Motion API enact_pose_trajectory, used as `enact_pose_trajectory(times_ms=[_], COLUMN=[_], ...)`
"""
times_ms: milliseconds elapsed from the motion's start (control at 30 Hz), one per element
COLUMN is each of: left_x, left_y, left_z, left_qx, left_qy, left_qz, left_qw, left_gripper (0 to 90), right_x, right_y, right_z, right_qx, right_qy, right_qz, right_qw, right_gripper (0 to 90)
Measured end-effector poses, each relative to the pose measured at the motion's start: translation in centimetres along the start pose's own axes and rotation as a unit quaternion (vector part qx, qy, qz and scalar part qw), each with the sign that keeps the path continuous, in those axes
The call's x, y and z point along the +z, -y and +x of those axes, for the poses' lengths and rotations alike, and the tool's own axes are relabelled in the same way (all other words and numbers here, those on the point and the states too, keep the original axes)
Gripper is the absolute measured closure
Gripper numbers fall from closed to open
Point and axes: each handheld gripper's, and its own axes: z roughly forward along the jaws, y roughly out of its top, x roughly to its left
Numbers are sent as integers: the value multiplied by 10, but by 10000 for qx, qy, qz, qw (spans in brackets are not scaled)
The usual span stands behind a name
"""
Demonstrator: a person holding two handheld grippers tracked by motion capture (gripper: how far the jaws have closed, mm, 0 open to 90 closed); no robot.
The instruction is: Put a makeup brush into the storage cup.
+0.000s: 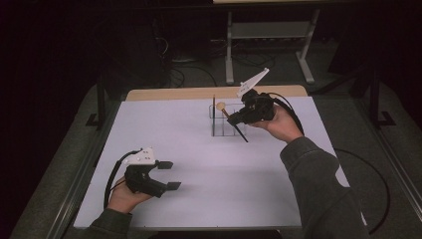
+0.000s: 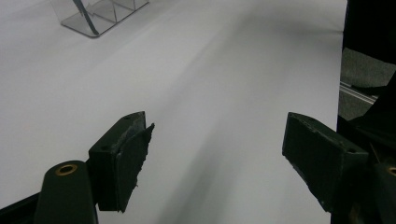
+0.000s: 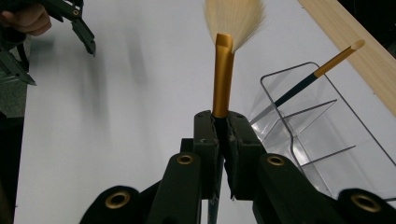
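My right gripper [image 1: 234,118] is shut on a makeup brush [image 1: 241,132] and holds it at a slant just above the clear acrylic organizer [image 1: 224,130]. In the right gripper view the jaws clamp the brush's gold ferrule [image 3: 223,79], and its pale fanned bristles [image 3: 236,18] point away from me. A second, thin brush [image 3: 322,70] leans in the organizer's far compartment [image 3: 303,126]. My left gripper [image 1: 171,175] rests low at the near left of the white table, open, with nothing between its jaws [image 2: 219,140].
A white sheet [image 1: 199,199] covers the table, and a wooden strip [image 1: 209,92] runs along its far edge. The organizer's corner [image 2: 100,16] shows far off in the left gripper view. Dark floor, cables and a metal stand lie beyond the table.
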Motion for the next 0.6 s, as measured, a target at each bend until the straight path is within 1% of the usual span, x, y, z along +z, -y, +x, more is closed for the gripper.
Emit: enact_pose_trajectory(times_ms=[67, 100, 133, 167, 233, 333, 400, 467, 500, 567, 600], left_x=[0, -1, 0, 0, 0, -1, -2, -2, -2, -2, -2], left_y=[0, 0, 0, 0, 1, 1, 1, 1, 2, 2, 2], left_z=[0, 0, 0, 0, 0, 0, 1, 1, 1, 1, 1], left_qx=[23, 51, 48, 40, 21, 34, 59, 43, 51, 57, 58], left_qy=[-17, -22, -17, -5, -5, -1, 3, -1, -8, -7, -8], left_qz=[12, 5, 5, 16, 0, 15, 34, 17, 16, 30, 34], left_qw=[10000, 10000, 10000, 10000, 10000, 10000, 10000, 10000, 10000, 10000, 10000], left_gripper=[219, 219, 220, 219, 219, 219, 219, 219, 219, 218, 218], right_x=[0, 1, 1, 1, 2, 3, 3, 4, 4, 5, 5], right_y=[-2, -2, -3, -4, -6, -9, -11, -12, -13, -14, -16], right_z=[-1, -2, -2, -3, -4, -5, -6, -7, -7, -9, -9], right_qx=[16, -49, -30, -70, -43, -82, -62, -91, -56, -96, -68], right_qy=[-16, 18, 13, 17, 14, 28, 10, 16, 12, 20, 15], right_qz=[-8, -23, -20, -13, -11, -22, 4, -15, 4, -17, -8], right_qw=[10000, 10000, 10000, 10000, 10000, 10000, 10000, 10000, 10000, 10000, 10000], right_gripper=[830, 830, 830, 830, 830, 830, 830, 830, 830, 830, 830])
